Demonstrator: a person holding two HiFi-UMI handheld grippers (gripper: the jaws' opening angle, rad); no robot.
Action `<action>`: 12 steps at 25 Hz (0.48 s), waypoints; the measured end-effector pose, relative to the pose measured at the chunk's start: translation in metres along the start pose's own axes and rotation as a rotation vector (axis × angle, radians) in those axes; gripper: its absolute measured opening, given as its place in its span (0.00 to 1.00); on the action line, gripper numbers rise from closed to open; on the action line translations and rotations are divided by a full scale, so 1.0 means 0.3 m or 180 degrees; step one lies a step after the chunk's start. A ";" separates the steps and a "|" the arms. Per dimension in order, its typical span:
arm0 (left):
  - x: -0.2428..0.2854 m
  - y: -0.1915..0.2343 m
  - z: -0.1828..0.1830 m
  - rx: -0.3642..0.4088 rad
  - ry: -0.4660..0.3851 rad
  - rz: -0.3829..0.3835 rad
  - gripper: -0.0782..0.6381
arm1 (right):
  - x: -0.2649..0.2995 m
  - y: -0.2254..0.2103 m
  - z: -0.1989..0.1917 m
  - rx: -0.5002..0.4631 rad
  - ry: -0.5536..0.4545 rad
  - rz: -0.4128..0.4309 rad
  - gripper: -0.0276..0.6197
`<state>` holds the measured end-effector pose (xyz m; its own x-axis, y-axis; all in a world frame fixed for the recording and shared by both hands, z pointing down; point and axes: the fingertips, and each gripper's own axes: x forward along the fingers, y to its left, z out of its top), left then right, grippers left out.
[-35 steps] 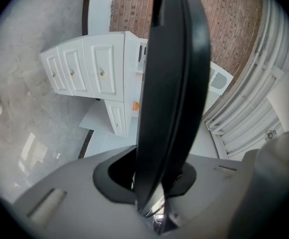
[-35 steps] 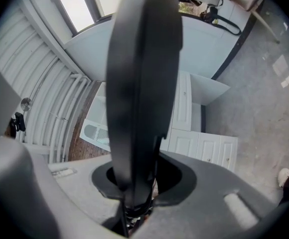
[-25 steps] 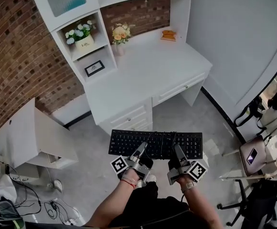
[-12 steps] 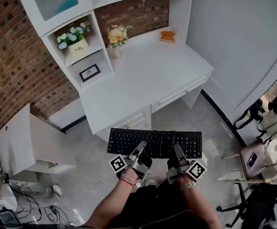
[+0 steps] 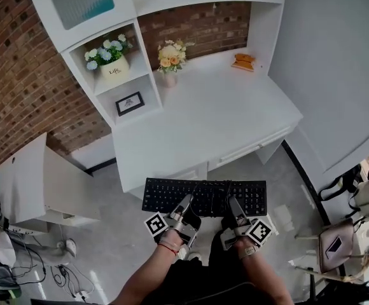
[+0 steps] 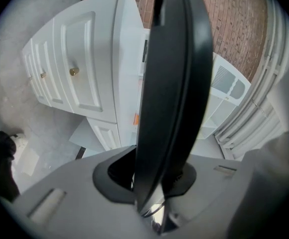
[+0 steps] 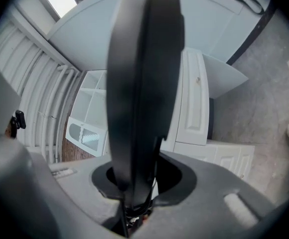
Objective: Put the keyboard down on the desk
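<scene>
left gripper (image 5: pixel 187 201) and right gripper (image 5: pixel 231 203) jaws clamp the keyboard (image 5: pixel 203 192); the counter (image 5: pixel 216 122) has drawn nearer, so set-down looks close.

Head view: bright, even indoor light, soft, with no hard shadows. The white desk (image 5: pixel 216 119) top is close to washed out. Strong fisheye, so walls and shelves bow toward the frame edges. The centre is sharp and the corners softer.

Both gripper views: dark round vignette in the corners and heavy barrel distortion. The keyboard (image 6: pixel 169 83) is a dark, blurred band up the middle, too close to focus, with little surface detail. The grey foreground at the bottom is soft too. The white drawers (image 6: pixel 79 73) behind it are sharper.

Right gripper view: bright overexposed patch at upper left.
</scene>
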<state>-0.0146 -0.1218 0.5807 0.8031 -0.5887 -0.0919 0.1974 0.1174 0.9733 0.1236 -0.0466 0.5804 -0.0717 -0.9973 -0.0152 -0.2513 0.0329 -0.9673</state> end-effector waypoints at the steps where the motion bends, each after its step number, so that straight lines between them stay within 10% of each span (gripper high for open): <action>1: 0.025 0.001 0.013 -0.0007 -0.0069 0.0012 0.21 | 0.031 -0.007 0.020 -0.0006 0.0068 -0.0016 0.16; 12: 0.265 0.021 0.082 -0.0021 -0.0525 0.0029 0.21 | 0.279 -0.071 0.221 -0.0017 0.0540 -0.0020 0.16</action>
<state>0.0367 -0.1877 0.5848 0.7019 -0.7108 -0.0467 0.1946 0.1283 0.9725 0.1870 -0.1352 0.5829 -0.2320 -0.9721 0.0341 -0.2572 0.0275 -0.9660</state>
